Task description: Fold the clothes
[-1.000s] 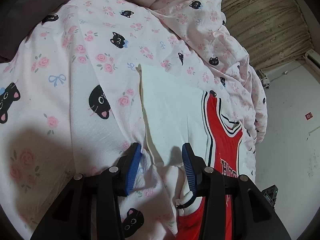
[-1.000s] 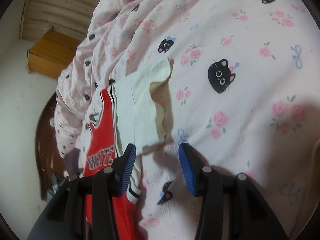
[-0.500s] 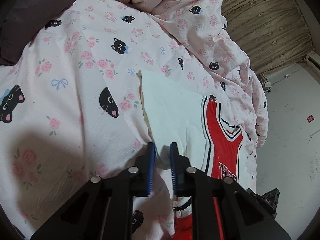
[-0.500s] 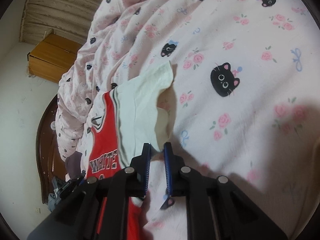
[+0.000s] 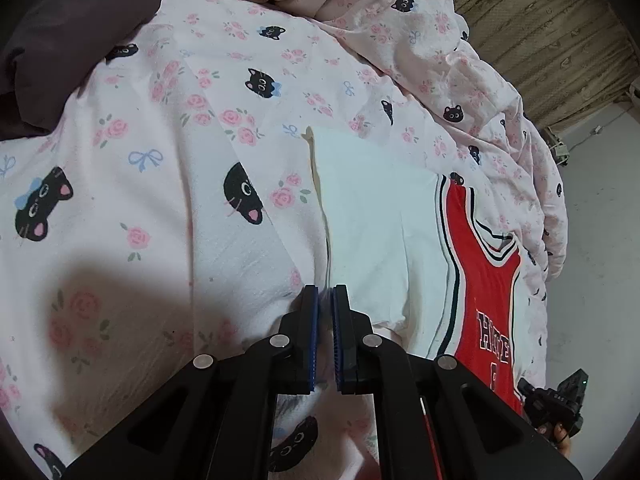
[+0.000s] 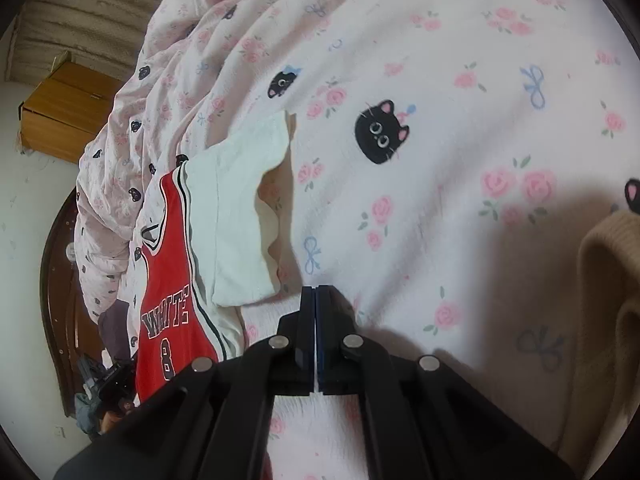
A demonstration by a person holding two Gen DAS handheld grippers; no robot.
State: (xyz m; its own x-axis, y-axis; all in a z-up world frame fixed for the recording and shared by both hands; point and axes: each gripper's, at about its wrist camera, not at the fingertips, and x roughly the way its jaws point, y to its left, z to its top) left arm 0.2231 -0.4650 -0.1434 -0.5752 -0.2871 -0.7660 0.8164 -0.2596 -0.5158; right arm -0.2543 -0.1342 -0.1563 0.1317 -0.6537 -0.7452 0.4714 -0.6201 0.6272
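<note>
Shirt [image 5: 376, 240], white with a red jersey print, lies on the cat-print bedsheet [image 5: 168, 184], one side lapped over the red panel, its near edge by both grippers. Left gripper [image 5: 325, 300]: jaws nearly together, a thin gap showing, set at the shirt's near edge; cloth seems pinched but the contact is hidden. Right gripper [image 6: 316, 292]: jaws fully together just beside the shirt's near corner; whether fabric is caught I cannot tell. Judgement: a side fold is in hand. To do it well, lift both held points evenly, keep the edge taut between them, carry it across in one level sweep and lay it parallel to the print's stripes. A second ago both grippers stood wide over the hem; half a second ago they had narrowed; now both are closed down.
</note>
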